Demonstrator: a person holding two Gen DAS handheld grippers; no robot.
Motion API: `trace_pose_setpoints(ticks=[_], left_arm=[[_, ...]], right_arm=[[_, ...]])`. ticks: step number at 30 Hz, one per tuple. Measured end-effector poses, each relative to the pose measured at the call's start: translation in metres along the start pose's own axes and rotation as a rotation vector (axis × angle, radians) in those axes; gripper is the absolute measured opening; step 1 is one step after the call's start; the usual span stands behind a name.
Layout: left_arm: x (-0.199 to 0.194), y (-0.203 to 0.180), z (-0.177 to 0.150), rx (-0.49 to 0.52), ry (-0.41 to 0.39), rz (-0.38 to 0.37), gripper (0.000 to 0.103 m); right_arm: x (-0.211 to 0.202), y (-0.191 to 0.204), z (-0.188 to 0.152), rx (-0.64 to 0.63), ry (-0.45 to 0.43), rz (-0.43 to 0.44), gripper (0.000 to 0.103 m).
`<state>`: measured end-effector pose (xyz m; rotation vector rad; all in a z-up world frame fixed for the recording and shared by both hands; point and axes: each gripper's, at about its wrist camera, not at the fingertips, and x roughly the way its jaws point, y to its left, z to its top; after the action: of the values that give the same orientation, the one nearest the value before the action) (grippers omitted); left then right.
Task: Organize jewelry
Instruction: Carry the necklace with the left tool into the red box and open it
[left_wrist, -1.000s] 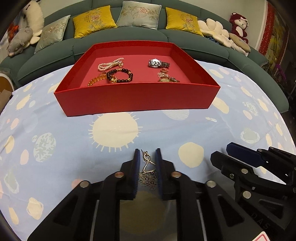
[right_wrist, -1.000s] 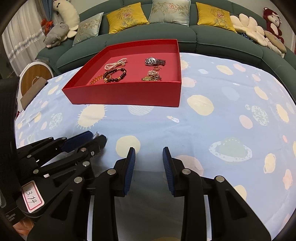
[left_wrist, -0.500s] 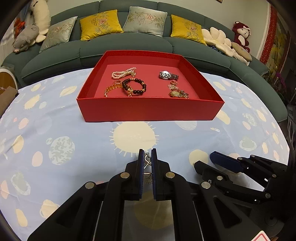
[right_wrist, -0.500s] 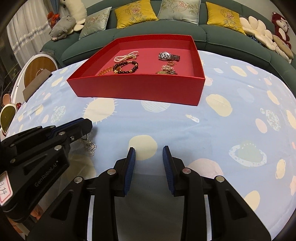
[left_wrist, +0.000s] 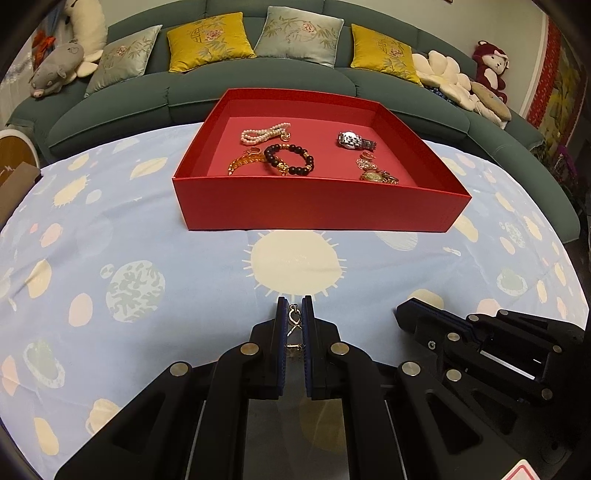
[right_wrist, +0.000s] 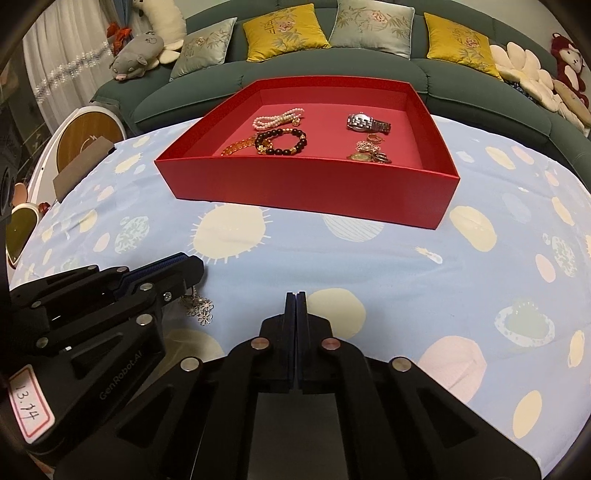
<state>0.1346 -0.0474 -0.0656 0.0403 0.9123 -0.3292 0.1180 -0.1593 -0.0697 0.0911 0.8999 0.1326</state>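
Meanwhile, your left claw was clamped on a small metal ornament with a hooked clasp at its top, and its snowflake-shaped charms dangled below the pads, hanging above the blue patterned cloth that covered the desk. Your right claw had just been closing and its 2 pads sat pressed together with nothing between them; it was just to the right of the left one, both tilted down toward the cloth. Ahead of both stood the red tray, resting on the cloth near the far edge of the desk. Inside it, on the left, you could see a pearl bracelet, a dark beaded bracelet just in front of it, and an amber bracelet touching the dark one's left side. On the right side of the tray lay a silver watch toward the back and a cluster of small gold pieces nearer the front wall, well apart from the bracelets. Behind the desk ran a green sofa carrying yellow and grey cushions, with plush toys at either end.
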Motion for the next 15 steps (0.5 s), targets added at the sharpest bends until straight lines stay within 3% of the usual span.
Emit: trace_pose_setpoints(ticks=[15], left_arm=[[-0.026,-0.003,0.022,-0.014,-0.064,-0.035,0.005]], right_arm=[[-0.027,-0.005,0.017,0.027,-0.067,0.013,0.000]])
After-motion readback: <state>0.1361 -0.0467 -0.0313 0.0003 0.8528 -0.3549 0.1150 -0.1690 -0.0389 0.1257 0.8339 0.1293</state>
